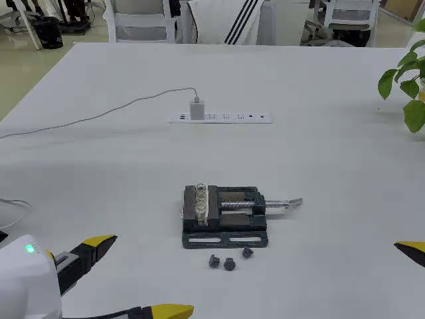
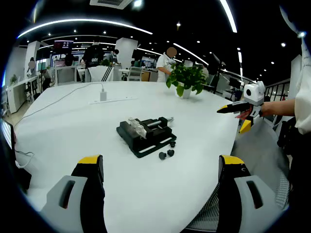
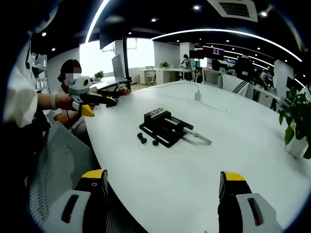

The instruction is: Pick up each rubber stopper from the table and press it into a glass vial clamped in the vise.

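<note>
Head view has three dark rubber stoppers (image 1: pixel 230 264) lying loose on the white bench (image 1: pixel 319 173), just in front of the black vise (image 1: pixel 224 226) and slightly apart from one another. They look small, light and soft, with enough grip that they should not slip. I would pinch each across its wider top, leaving the narrower end free to enter the glass. They are too small here to tell which way each one points.

The glass vials (image 1: pixel 201 201) sit in a short row between the clamp faces, and their mouths seem to face up. They are brittle, so the press should be straight and gentle. The vise's long axis runs left to right, with its screw handle (image 1: pixel 284 204) pointing right.

The left gripper (image 2: pixel 160 167) and the right gripper (image 3: pixel 163 178) both hover well back from the vise, jaws spread wide and holding nothing.
</note>
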The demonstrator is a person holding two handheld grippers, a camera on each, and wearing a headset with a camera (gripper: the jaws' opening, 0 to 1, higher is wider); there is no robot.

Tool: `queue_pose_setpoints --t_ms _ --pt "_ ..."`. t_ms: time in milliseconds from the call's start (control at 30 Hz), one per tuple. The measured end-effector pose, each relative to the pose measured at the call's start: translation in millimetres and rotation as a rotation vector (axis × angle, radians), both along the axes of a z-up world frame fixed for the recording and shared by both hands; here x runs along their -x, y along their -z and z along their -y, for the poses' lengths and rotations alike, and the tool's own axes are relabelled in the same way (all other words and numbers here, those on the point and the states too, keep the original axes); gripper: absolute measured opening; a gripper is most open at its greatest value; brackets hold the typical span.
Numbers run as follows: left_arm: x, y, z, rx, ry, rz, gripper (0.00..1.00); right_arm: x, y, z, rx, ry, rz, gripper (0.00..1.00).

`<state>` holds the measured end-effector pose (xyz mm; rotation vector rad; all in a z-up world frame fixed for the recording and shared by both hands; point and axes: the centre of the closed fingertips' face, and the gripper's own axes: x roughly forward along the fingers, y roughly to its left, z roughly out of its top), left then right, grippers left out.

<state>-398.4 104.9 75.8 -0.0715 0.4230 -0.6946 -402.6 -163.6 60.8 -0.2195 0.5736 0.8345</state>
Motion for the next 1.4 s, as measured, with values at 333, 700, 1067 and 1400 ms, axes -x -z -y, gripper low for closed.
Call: queue_pose_setpoints --t_ms 333,700,1067,1400 --pt "0.2 1.0 0.8 -0.005 0.01 -0.001 0.98 1.4 -2.9 -7.2 0.002 -0.004 0.002 0.96" --pt "-2.6 -1.3 1.9 -0.002 0.014 0.006 0.98 2.1 -3.5 -13.8 0.0 -0.017 -0.003 0.97" --pt "-2.3 -2.6 2.6 -0.006 0.016 0.006 0.98 1.4 -5.7 -16.7 0.001 -0.018 0.002 0.97" --pt "-5.3 -4.9 6.9 -0.024 0.042 0.012 0.98 -2.0 -8.0 -10.5 0.006 -0.019 0.009 0.96"
